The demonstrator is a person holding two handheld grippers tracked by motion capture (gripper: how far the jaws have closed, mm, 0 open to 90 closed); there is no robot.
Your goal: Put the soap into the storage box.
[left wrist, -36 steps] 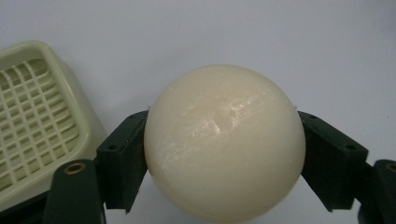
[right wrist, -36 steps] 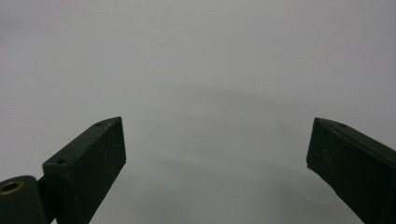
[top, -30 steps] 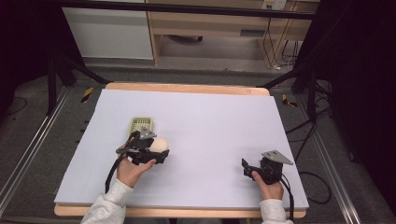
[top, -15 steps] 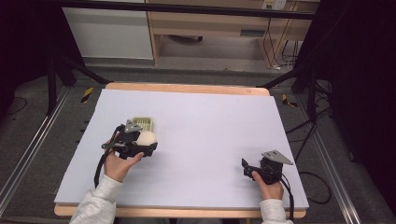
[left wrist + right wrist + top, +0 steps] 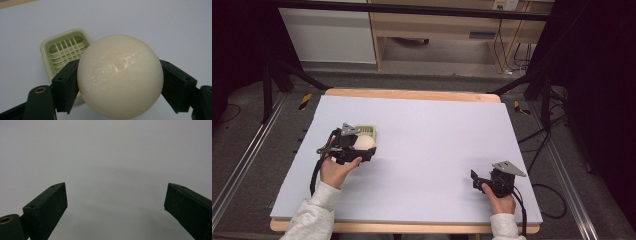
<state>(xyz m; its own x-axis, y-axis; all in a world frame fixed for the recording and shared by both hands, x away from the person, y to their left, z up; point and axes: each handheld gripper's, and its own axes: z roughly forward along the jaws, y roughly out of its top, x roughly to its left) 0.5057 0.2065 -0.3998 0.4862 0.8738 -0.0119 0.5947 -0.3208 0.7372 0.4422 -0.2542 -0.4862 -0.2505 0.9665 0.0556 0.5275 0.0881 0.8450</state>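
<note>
A cream-white ball sits clamped between the two black jaws of my left gripper, held just above the pale mat. In the high view the same ball and left gripper are at the mat's left, right in front of a pale green slotted dish. The left gripper view shows that green dish behind and left of the ball. My right gripper rests at the mat's front right, jaws wide apart. In the right gripper view, the right gripper has nothing but bare mat between its jaws.
The pale lilac mat covers a wooden table whose edge shows at the back. Black stand legs and cables lie on the floor to both sides. A wooden cabinet stands behind the table.
My left gripper has carried the ball leftward and slightly away from the person, ending beside the green dish. The right gripper has stayed where it was.
</note>
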